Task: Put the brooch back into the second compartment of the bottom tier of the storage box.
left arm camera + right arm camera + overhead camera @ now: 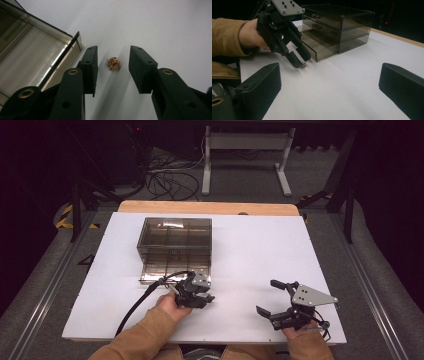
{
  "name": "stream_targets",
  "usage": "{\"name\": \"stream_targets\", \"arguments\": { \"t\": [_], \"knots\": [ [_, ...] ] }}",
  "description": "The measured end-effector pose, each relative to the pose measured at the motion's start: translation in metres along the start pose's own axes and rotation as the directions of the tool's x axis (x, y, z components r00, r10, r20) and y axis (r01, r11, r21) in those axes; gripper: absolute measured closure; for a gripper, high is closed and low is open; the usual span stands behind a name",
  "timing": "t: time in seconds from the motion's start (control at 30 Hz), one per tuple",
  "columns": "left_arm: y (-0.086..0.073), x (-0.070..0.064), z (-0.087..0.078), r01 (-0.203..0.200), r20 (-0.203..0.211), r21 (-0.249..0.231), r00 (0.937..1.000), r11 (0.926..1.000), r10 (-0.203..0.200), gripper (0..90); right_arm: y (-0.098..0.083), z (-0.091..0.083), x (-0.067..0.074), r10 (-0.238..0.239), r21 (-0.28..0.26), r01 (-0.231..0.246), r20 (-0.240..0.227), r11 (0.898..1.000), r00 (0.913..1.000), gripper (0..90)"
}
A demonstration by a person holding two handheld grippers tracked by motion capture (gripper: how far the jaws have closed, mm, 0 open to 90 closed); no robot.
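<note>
A small round gold trinket (113, 63) lies on the white table top (260, 245), just right of the smoky clear drawer box (175, 240). The box's bottom drawer (170, 272) is pulled out toward me. My left gripper (206, 298) points down at the table, its tips low over the surface. Its jaws straddle the trinket with a gap on each side, and the pads (90, 67) touch nothing. In the right gripper view the left gripper (300, 62) stands over the trinket (304, 66) beside the box (337, 27). My right gripper (267, 296) rests at the front right, wide open, holding nothing.
The pulled-out drawer (37, 57) sits close to the left jaw. A wooden edge (210, 207) runs behind the white top. Beyond it are floor cables (167, 182) and a white stand (245, 155). Bare white surface lies between the two grippers.
</note>
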State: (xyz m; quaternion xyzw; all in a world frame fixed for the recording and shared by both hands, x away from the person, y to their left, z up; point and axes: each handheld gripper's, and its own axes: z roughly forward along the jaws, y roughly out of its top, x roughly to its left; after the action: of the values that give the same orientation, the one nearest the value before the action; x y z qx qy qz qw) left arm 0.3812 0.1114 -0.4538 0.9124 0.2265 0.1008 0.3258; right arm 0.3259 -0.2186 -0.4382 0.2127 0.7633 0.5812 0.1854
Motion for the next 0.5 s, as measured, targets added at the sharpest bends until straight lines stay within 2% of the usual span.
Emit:
{"name": "stream_targets", "arguments": {
  "t": [0.23,0.5],
  "knots": [
    [-0.0006,-0.0026,0.0039,-0.017,-0.018,0.001,0.9997,0.9998,0.017,68.0,-0.0003,0.0005,-0.0001,-0.001,0.002,0.001,-0.002,1.000,1.0000,4.8],
    [-0.0008,-0.0042,0.0050,-0.019,-0.018,0.000,0.9997,0.9998,0.019,77.5,-0.0003,0.0011,-0.0003,-0.003,0.004,0.003,-0.003,1.000,1.0000,4.9]
  ]
}}
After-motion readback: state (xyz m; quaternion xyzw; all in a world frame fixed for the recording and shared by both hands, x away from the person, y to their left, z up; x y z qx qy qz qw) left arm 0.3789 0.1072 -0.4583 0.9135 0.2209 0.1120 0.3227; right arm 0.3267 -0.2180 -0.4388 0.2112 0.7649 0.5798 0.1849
